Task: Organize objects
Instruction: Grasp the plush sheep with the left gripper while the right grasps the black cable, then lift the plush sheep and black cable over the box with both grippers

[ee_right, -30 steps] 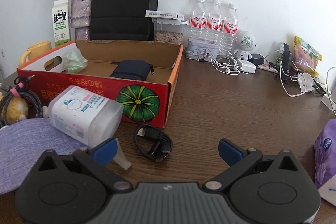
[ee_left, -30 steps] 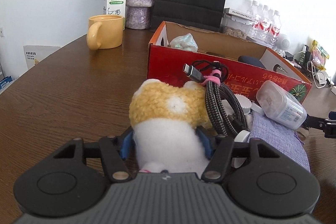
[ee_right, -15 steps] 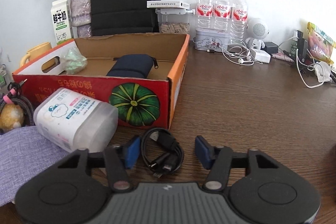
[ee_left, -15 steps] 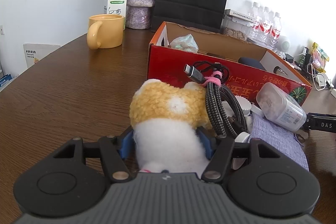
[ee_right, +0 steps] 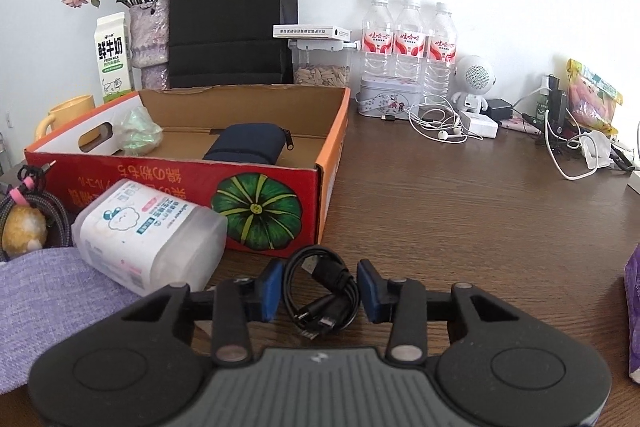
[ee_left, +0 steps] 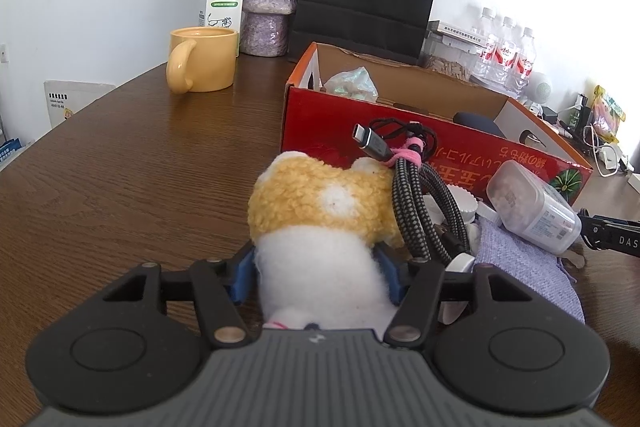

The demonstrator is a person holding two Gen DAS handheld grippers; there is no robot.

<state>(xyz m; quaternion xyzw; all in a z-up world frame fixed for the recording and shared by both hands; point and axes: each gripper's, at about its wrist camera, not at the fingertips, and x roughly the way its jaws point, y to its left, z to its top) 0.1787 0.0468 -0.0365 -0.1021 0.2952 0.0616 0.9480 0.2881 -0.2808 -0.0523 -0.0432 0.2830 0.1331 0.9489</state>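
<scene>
Jaws of the left gripper (ee_left: 316, 269) are pressed against both sides of a fluffy yellow-and-white plush toy (ee_left: 320, 223), holding its white end; its long axis runs away from the camera, yellow end toward the red cardboard box with a green pumpkin print (ee_left: 420, 139). Jaws of the right gripper (ee_right: 319, 289) stand narrow on either side of a coiled black USB cable (ee_right: 322, 291) lying on the dark wooden tabletop (ee_right: 460, 211); the blue pads sit just beside the coil, and firm contact cannot be told. The coil's long axis runs away from the camera, loose plugs pointing back toward the gripper.

Beside the plush, a braided grey cable bundle with a pink tie (ee_left: 416, 195) leans upright, plug pointing up and left. A translucent plastic tub with a printed label (ee_right: 150, 235) lies on its side against the box front, resting partly on a lilac knitted cloth (ee_right: 48, 291).

Only the right wrist view shows the box interior fully: a dark blue zip pouch (ee_right: 250, 145) and a crumpled pale green bag (ee_right: 138, 133). Only the left wrist view shows the plush in the grip.

Compared with a second ago, the right jaws have narrowed from wide apart and moved forward around the black cable; the left grip on the plush is unchanged.
</scene>
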